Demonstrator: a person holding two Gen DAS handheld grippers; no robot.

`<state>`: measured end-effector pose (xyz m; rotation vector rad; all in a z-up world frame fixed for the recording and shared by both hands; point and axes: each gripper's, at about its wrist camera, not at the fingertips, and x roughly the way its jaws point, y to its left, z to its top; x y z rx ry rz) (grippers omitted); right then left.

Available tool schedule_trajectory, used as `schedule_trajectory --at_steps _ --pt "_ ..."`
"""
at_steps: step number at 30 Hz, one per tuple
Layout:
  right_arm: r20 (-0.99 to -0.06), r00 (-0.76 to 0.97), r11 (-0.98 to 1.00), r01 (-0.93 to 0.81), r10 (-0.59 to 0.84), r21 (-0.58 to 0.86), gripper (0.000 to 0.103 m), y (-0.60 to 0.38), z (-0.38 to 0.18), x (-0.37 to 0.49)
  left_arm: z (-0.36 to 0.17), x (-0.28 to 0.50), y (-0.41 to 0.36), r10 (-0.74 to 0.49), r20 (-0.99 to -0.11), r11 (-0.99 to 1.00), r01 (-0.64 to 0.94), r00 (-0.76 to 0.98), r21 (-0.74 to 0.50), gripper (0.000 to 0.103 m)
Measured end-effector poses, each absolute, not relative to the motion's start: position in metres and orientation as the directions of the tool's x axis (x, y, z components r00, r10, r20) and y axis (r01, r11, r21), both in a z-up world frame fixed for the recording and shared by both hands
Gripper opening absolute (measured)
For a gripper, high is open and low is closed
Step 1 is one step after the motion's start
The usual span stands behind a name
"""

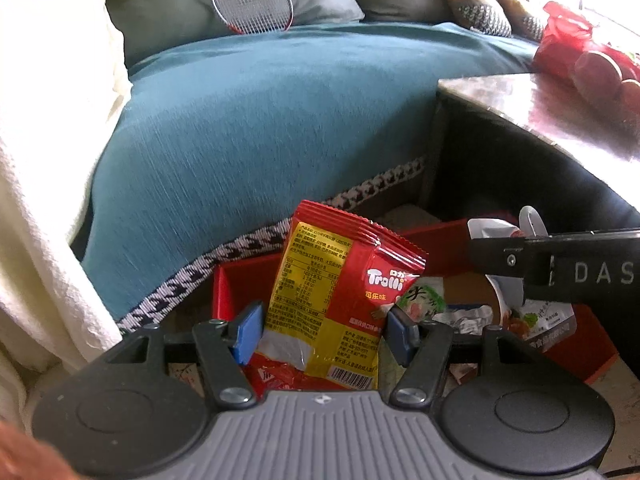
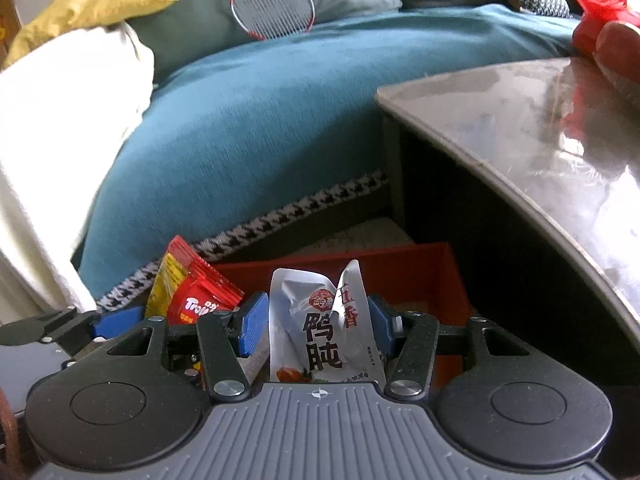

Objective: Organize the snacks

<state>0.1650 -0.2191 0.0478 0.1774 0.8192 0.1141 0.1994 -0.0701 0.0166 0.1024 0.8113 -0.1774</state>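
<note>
My left gripper [image 1: 324,330] is shut on a red and yellow Trolli gummy packet [image 1: 332,292] and holds it upright over a red box [image 1: 240,280] that holds several other snack packets. My right gripper [image 2: 314,326] is shut on a silver snack pouch with black Chinese characters [image 2: 320,332], upright over the same red box [image 2: 420,276]. In the right wrist view the Trolli packet [image 2: 188,296] and the left gripper's blue pad show at the left. In the left wrist view the right gripper's black arm [image 1: 560,268] and the silver pouch [image 1: 490,230] show at the right.
A glossy grey table [image 2: 540,128] stands to the right, with a red plastic bag of fruit [image 1: 580,56] on it. A sofa with a teal cover [image 1: 260,120], cushions, a white blanket [image 1: 48,120] and a red badminton racket [image 1: 252,4] lies beyond the box.
</note>
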Motion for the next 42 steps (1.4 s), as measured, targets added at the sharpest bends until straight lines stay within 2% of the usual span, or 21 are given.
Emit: schedule_trajectory --at_steps 13,21,24,26,27,37,42 --pt "-0.775 0.608 0.981 -0.033 0.172 0.191 0.063 -0.213 0.019 0.173 0.017 0.208 -0.072 -0.1 -0.774 0.98 0.198 0.625 0.033 0.057" --pt "-0.783 0.599 0.981 -0.022 0.166 0.192 0.068 -0.216 0.014 0.172 0.015 0.209 -0.073 -0.094 -0.782 0.979 0.201 0.616 0.04 0.059" --pt "-0.783 0.598 0.98 -0.021 0.17 0.197 0.07 -0.216 0.015 0.172 0.016 0.209 -0.072 -0.091 -0.78 0.979 0.2 0.62 0.045 0.059" --pt "-0.783 0.598 0.98 -0.021 0.17 0.196 0.072 -0.217 0.016 0.172 0.017 0.21 -0.072 -0.089 -0.782 0.979 0.198 0.617 0.045 0.068" --pt "-0.783 0.599 0.98 -0.022 0.17 0.196 0.072 -0.217 0.017 0.171 0.018 0.209 -0.071 -0.092 -0.782 0.979 0.198 0.616 0.041 0.069" --pt "-0.769 0.619 0.98 -0.004 0.16 0.2 0.075 -0.234 0.033 0.156 0.028 0.199 -0.066 -0.109 -0.775 0.98 0.198 0.622 0.021 0.071" --pt "-0.763 0.627 0.98 -0.003 0.158 0.2 0.079 -0.245 0.046 0.138 0.036 0.174 -0.07 -0.161 -0.777 0.966 0.258 0.609 0.002 0.071"
